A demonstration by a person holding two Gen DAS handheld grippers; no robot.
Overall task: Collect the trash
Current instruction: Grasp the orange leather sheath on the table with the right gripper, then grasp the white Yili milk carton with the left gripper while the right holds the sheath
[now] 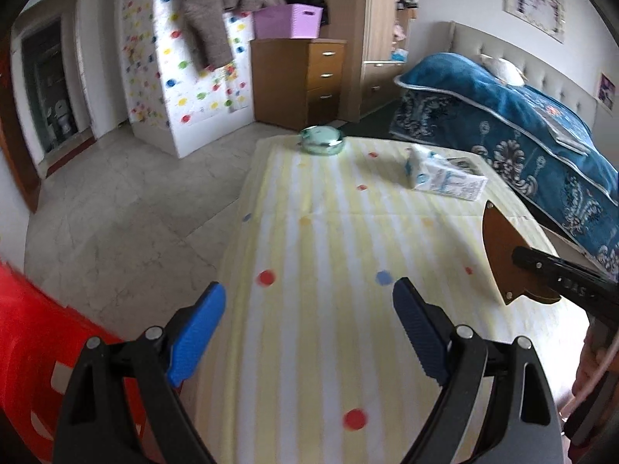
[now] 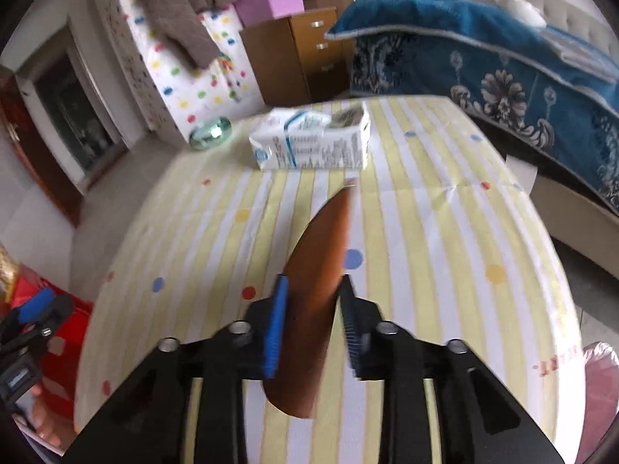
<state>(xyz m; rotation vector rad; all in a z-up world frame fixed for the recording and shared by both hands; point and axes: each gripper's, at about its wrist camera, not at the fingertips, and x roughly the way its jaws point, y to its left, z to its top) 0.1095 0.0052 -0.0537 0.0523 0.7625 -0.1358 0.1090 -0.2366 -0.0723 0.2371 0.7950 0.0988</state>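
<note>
My right gripper (image 2: 313,301) is shut on a brown paper scrap (image 2: 321,255) and holds it on edge above the striped tablecloth (image 2: 425,232). The same scrap (image 1: 503,255) shows at the right of the left wrist view, pinched by the right gripper (image 1: 541,270). My left gripper (image 1: 309,301) is open and empty above the near part of the table (image 1: 329,212). A white and blue tissue pack (image 2: 309,143) lies at the far side of the table; it also shows in the left wrist view (image 1: 445,174).
A round glass ashtray (image 1: 322,140) sits at the table's far edge, also in the right wrist view (image 2: 211,133). A red stool (image 1: 35,332) stands left of the table. A bed with a blue blanket (image 1: 522,123) runs along the right. A wooden drawer chest (image 1: 301,77) stands behind.
</note>
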